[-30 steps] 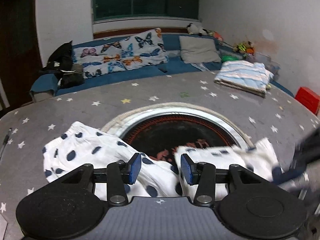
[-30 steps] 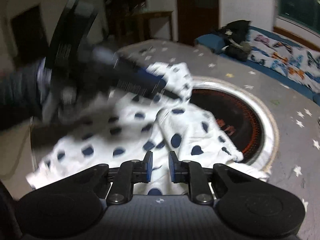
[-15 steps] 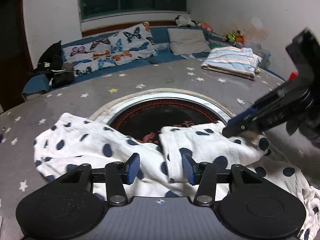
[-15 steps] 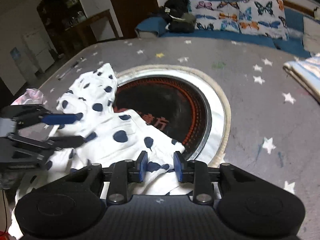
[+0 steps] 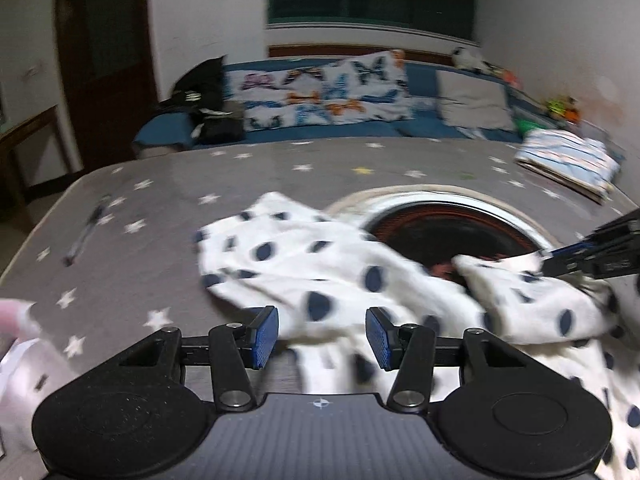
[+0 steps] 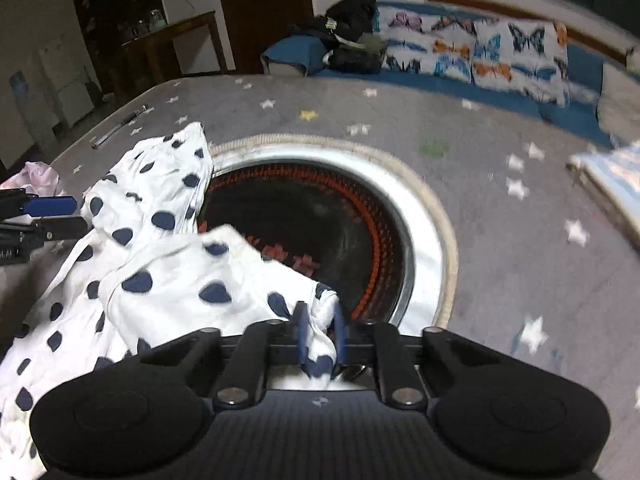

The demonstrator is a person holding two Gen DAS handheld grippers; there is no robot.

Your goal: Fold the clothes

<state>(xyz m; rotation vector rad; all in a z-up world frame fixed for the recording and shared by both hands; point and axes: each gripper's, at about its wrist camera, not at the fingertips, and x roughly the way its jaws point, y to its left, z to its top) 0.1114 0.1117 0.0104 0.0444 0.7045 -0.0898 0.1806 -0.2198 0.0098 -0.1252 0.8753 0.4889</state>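
Here the right gripper is closing its jaws on a hem of the polka-dot garment beside the round inset's rim, the left gripper half-open over cloth, with bare starred surface toward the left edge.

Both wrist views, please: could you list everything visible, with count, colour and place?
Polka-dot garment: one, white with navy dots, crumpled on the table, partly over the ring.
Table: one, grey with stars.
Round inset: one, black and red, steel-rimmed, table centre.
Pen: one, dark, far left edge.
Folded cloth: one, blue-white striped, far right.
Butterfly cushions: two, white, on the blue bench.
Black bag: one, bench end.
Left claw: open above the garment's edge.
Right claw: closing on a garment corner.
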